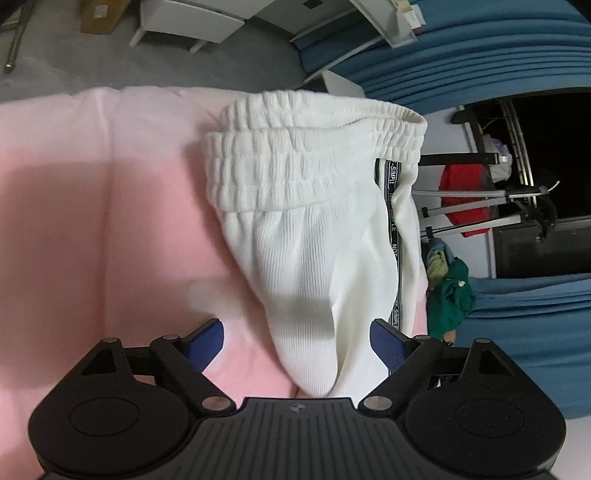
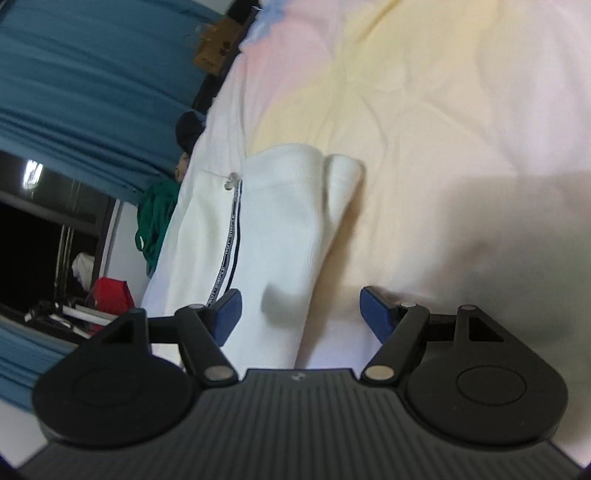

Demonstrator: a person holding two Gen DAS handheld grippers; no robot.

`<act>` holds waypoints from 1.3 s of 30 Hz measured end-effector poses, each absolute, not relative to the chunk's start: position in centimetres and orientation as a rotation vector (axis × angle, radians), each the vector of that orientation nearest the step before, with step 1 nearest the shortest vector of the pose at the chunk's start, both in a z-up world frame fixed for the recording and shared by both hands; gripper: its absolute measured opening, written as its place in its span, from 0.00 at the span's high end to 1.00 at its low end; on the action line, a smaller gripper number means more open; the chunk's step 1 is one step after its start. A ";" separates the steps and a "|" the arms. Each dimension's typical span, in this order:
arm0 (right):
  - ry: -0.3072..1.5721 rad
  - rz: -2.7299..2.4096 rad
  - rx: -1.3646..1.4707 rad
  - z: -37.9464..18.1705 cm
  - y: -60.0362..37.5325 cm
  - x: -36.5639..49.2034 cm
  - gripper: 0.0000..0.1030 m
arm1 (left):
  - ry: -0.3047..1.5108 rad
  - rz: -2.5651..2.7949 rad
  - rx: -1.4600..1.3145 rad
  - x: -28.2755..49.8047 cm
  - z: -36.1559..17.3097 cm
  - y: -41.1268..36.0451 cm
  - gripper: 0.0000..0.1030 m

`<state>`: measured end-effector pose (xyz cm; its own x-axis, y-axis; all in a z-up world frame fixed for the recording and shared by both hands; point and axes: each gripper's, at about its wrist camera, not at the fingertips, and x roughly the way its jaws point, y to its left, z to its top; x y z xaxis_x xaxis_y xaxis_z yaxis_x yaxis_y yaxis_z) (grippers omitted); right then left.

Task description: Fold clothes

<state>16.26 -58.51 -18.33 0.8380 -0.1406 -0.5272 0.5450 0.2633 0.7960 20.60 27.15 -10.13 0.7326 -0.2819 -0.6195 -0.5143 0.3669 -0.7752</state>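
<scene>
A: Where do the white trousers [image 1: 314, 229] lie?

B: On the bed [image 1: 92, 221], over its pink and pale-yellow sheet, near the edge. They look folded lengthwise, the legs stacked, the elastic waistband [image 1: 314, 155] at the far end in the left wrist view, the cuffs at the far end in the right.

A: And the grippers?

B: The left gripper [image 1: 297, 343] has its jaws released, straddling the cloth at the crotch end. The right gripper [image 2: 301, 314] is likewise released, with the leg between its blue pads [image 2: 375, 314] (neither grasps anything).

A: So which step?

B: I judge a crosswise fold is due. Each gripper would need to pinch both layers together, then carry cuffs toward waistband.

A: Any containers?

B: Only a cardboard box [image 1: 101, 14] on the floor; its contents are hidden.
</scene>
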 end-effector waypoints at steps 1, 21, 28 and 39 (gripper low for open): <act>0.373 -0.476 1.208 -18.4 -58.5 16.8 0.29 | 0.768 0.156 -1.205 21.3 -10.3 27.0 0.20; 0.184 -0.490 1.060 -16.4 -60.7 17.9 0.88 | 0.580 0.151 -1.172 25.6 -10.0 26.0 0.82; 0.203 -0.505 1.089 -14.5 -59.3 13.3 0.88 | 0.588 0.065 -1.232 19.9 -7.4 28.9 0.83; 0.295 -0.568 1.175 -13.5 -57.7 6.7 0.88 | 0.732 0.172 -1.293 12.5 -9.3 33.1 0.79</act>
<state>6.67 -57.71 -13.53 0.8237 -0.2642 -0.5017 0.5624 0.2679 0.7822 12.50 33.12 -9.34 0.7660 -0.2768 -0.5802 -0.5062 0.2967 -0.8098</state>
